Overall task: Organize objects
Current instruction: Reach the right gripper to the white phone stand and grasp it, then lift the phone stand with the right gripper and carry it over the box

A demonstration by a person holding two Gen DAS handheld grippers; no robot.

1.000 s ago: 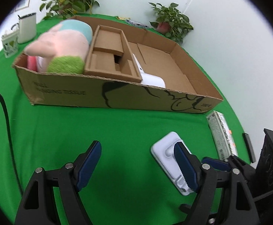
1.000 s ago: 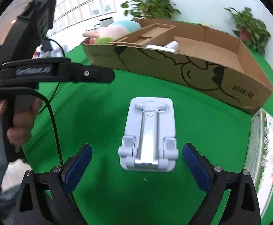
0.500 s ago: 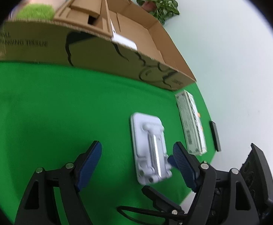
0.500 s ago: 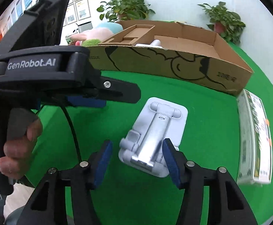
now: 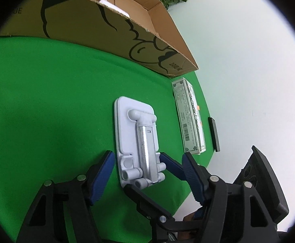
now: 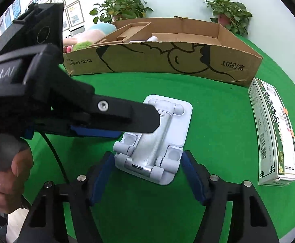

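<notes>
A folded white phone stand point(image 6: 155, 139) lies flat on a green tablecloth point(image 6: 218, 121), at the centre of the right wrist view and just below centre in the left wrist view. It is a rounded rectangular plastic plate with a silvery metal arm folded down along its middle and stubby hinge barrels at both ends.

The right gripper point(image 6: 147, 174), at the bottom of its own view, straddles the stand's near hinge end. Its blue pads look to be touching the two sides, but its jaws are easing apart, so the hold seems loose rather than a firm pinch.

The left gripper point(image 5: 147, 174) reaches in from the left of the right wrist view, held by a person's hand point(image 6: 4, 174). Its jaws are closing; the stand's near end sits between its pads, one close to the edge, the other still clear of it.

Judging by its build, the stand is stiff, fairly light, and weighted toward the metal arm. The smooth plastic may slip, and the hinges could swing open if lifted by the arm. The long side edges of the plate near the hinges look the safest place to grip.

Behind it, across the upper part of both views, stands an open cardboard box point(image 6: 188, 60). A long green-and-white carton point(image 6: 273, 133) lies at the right.
</notes>
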